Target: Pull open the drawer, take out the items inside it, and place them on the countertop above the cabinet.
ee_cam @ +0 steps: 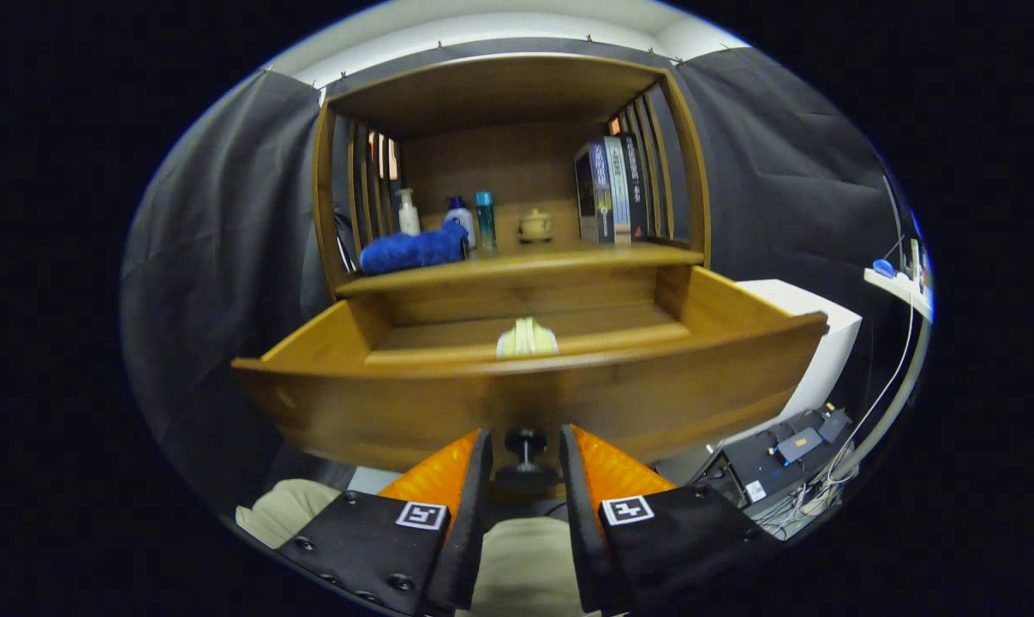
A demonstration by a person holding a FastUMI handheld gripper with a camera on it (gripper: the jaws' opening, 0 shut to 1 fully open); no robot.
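We see the drawer [525,377] pulled open, so step one looks done. A pale item [527,338] lies inside at 12 o'clock. Gripper [525,446] fingers sit apart flanking the knob [525,446], not pressing. Countertop [517,261] placement remains.

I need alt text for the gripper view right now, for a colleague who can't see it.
The wooden drawer is pulled open, and the gripper has its fingers either side of the black knob, not visibly pressing on it. A pale yellow item lies inside the drawer. Beyond, the countertop holds a blue towel, bottles, a small pot and books.
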